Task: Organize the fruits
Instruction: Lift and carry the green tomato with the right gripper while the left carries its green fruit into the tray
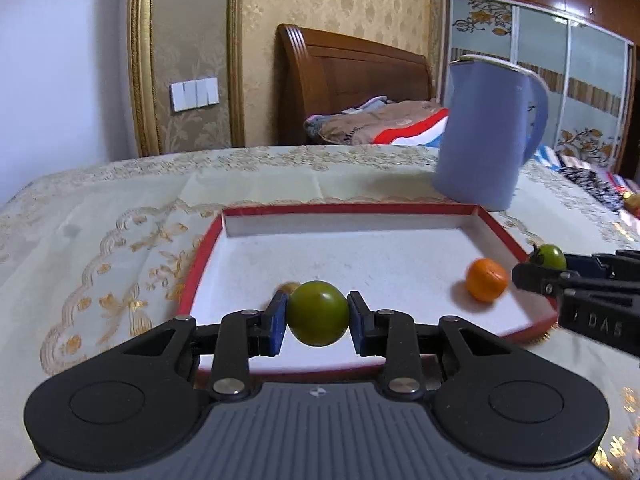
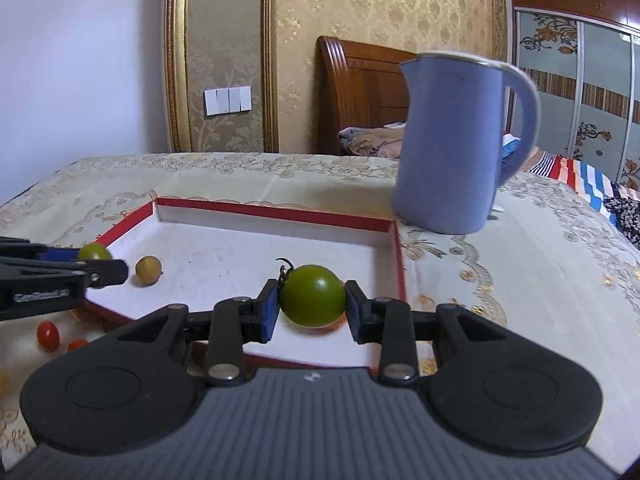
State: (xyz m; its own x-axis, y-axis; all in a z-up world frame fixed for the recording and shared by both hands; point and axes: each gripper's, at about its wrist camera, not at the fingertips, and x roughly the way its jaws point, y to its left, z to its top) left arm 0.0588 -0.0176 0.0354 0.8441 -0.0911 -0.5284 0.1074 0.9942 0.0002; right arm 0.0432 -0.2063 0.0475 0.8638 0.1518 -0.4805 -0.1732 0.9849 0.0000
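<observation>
Each gripper, the left gripper (image 1: 318, 314) and the right gripper (image 2: 312, 307), is closed across the middle of a small green tomato (image 1: 318, 313) (image 2: 313, 296) above the red-rimmed tray (image 1: 200, 264), light, smooth, easily bruised fruit that likely wants gentle pressure.

In the left wrist view, the right gripper (image 1: 520, 276) comes in from the right, and white letters on its black side read "DAS". In the right wrist view, the left gripper (image 2: 120, 272) has a small light label on its side, too blurred to read. The writing on the bedding (image 1: 360, 128) is also too small to read.
</observation>
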